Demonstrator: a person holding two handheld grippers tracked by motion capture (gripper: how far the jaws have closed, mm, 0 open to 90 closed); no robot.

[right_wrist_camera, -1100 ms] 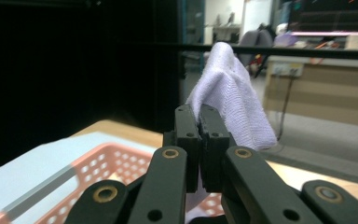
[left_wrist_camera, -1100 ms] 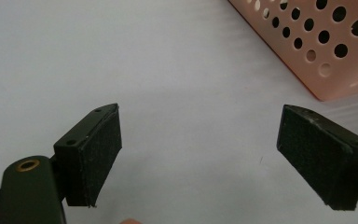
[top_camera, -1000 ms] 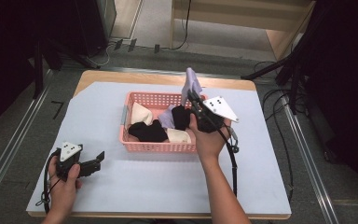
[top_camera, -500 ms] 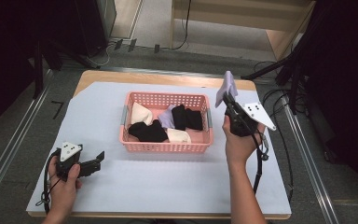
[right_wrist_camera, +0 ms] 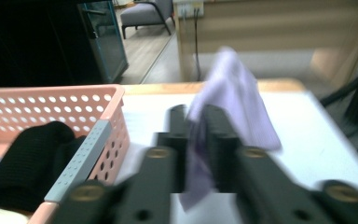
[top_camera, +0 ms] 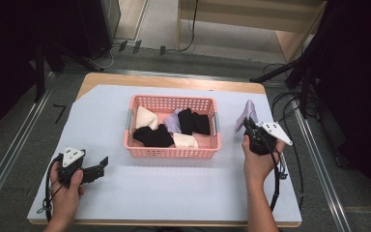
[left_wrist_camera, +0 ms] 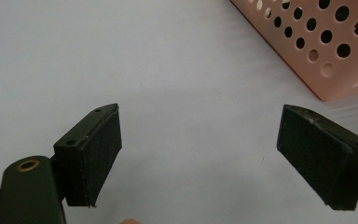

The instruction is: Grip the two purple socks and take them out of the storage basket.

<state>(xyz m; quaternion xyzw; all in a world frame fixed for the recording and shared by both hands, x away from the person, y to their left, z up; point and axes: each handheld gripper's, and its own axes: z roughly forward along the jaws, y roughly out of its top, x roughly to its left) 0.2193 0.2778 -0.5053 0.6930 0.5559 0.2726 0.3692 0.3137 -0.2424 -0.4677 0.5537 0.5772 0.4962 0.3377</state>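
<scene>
My right gripper (top_camera: 247, 124) stands to the right of the pink basket (top_camera: 171, 151), above the white-covered counter (top_camera: 174, 193), and the lilac sock (top_camera: 247, 115) sits between its jaws. In the right gripper view the lilac sock (right_wrist_camera: 235, 102) is pinched in the narrow gap between the two black jaws of the right gripper (right_wrist_camera: 195, 140), its upper part rising above the jaw tips and a lower tail hanging below them. The jaws have just been easing apart, yet the cloth is between them and the pads appear to bear on it. The picture is blurred, so I cannot tell how firmly.

The sock is outside the basket, clear of its right wall and off the counter surface.

My left gripper (top_camera: 96, 169) lies low at the near left of the counter, well apart from the basket. In the left gripper view its jaws stand wide apart with nothing between the pads (left_wrist_camera: 98, 154), bare white counter (left_wrist_camera: 168, 70) under them and a corner of the pink basket (left_wrist_camera: 326, 56) at upper right.

Inside the basket lie a cream sock (top_camera: 145, 117) at the left, a black sock (top_camera: 153, 137) in front, a black pair (top_camera: 193, 122) at centre right, another lilac piece (top_camera: 173, 122) between them, and a second cream sock (top_camera: 185, 141) by the near wall.
</scene>
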